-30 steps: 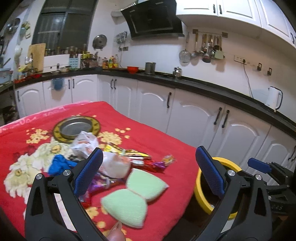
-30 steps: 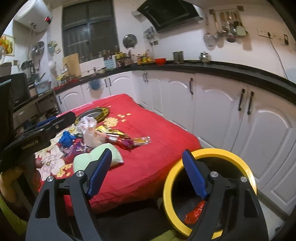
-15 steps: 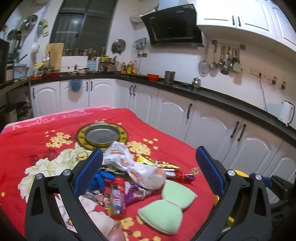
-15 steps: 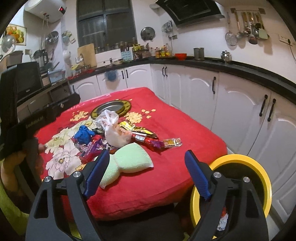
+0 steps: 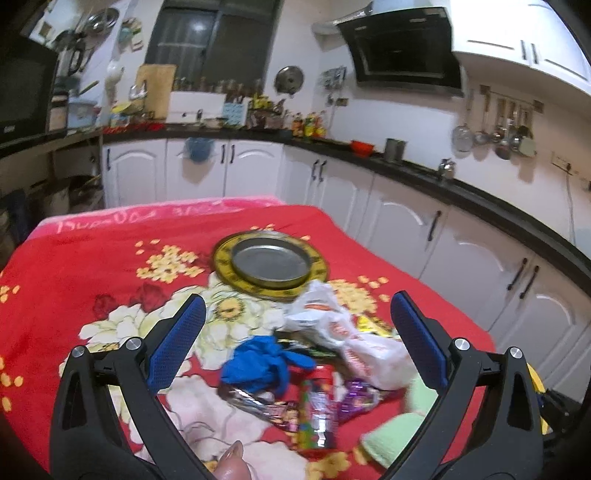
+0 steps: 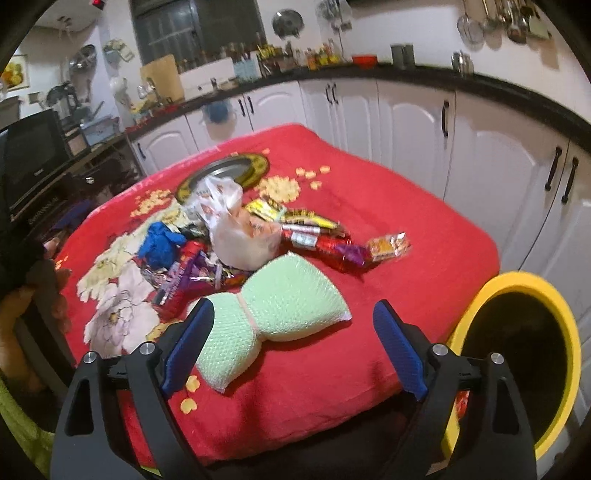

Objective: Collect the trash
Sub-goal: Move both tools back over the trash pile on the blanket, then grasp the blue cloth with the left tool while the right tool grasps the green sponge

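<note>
Both your left gripper (image 5: pixel 293 341) and right gripper (image 6: pixel 293 349) have swung from the round yellow-rimmed bin (image 6: pixel 515 360) back over the table, jaws wide and empty, with the crumpled wrapper pile (image 5: pixel 317 373) now between the left jaws.

Warm indoor light falls from above and colours look saturated, the red blanket (image 5: pixel 92 258) almost glowing. The window (image 5: pixel 210 33) is dark. Both views bend strongly, with cabinets (image 6: pixel 406 122) curving and black vignette in the corners. Motion blur smears the wrappers (image 5: pixel 317 406) near the blanket's front edge and the far counter. The metal plate (image 5: pixel 271 260) shows dull glare. Soft shadow pools inside the yellow-rimmed bin (image 6: pixel 569 332).
</note>
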A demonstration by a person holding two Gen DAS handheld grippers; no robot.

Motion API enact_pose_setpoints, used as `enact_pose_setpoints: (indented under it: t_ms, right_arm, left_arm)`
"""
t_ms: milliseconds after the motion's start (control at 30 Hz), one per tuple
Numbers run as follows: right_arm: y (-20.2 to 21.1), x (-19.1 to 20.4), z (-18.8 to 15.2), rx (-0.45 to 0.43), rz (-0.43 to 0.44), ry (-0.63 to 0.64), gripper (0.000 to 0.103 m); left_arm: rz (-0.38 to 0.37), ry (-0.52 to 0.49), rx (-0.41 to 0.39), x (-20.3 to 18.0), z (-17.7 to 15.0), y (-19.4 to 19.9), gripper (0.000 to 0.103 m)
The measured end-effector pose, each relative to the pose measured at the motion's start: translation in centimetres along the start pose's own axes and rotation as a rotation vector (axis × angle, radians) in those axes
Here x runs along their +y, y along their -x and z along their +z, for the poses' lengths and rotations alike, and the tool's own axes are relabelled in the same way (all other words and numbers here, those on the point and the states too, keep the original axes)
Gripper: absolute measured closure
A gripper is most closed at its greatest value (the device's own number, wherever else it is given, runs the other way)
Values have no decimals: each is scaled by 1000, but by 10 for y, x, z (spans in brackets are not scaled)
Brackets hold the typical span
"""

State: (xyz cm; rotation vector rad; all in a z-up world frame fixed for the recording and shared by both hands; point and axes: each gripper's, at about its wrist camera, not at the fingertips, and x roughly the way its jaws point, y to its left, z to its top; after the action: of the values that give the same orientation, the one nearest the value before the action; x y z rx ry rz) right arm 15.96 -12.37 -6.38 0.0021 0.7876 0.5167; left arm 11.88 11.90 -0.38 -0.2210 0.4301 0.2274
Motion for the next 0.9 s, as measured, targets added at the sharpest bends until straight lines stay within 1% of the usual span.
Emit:
enact_pose_setpoints:
  t_ms: [100,233,367,433,600,633,667,700,733,767,800,867,900]
  right_arm:
    - [-16,2,-1,44,5,-23,18]
    - [-36,6,-6,97,-4,-42,18]
    - [-47,5,-9,127,22,-92,13]
    - [-51,6,-9,137,43,-112,13]
    - [-59,14,-11,147,89,-111,13]
    - [-60,15,-11,145,94,-110,13]
    - [-60,15,-13,140,103,-115,13]
    - [-58,15,-14,134,106,-119,14]
    - [-57,15,-15,130,110,-121,18]
    - [-55,13,-17,124,123,-130,24]
    - [-53,12,-17,122,139,-141,26]
    - [-50,11,-19,128,170,-150,35]
    - [-48,13,-19,129,179,-152,38]
  left_arm:
    - [31,25,45,17,-2,-16,11]
    - [53,57,102,35,-7,-35,11]
    - [44,93,161,47,-13,-53,11]
    - [36,110,179,52,-15,-59,11]
    - [9,125,219,59,-21,-73,11]
    - [-3,126,234,59,-23,-76,12]
    - [-12,127,243,59,-24,-78,15]
    - [-24,127,255,58,-25,-80,17]
    - [-31,125,264,57,-26,-82,18]
    - [-38,122,273,56,-27,-83,19]
    - [-45,120,277,55,-27,-84,20]
    - [-57,105,292,51,-29,-86,26]
    - [-61,98,297,49,-29,-87,27]
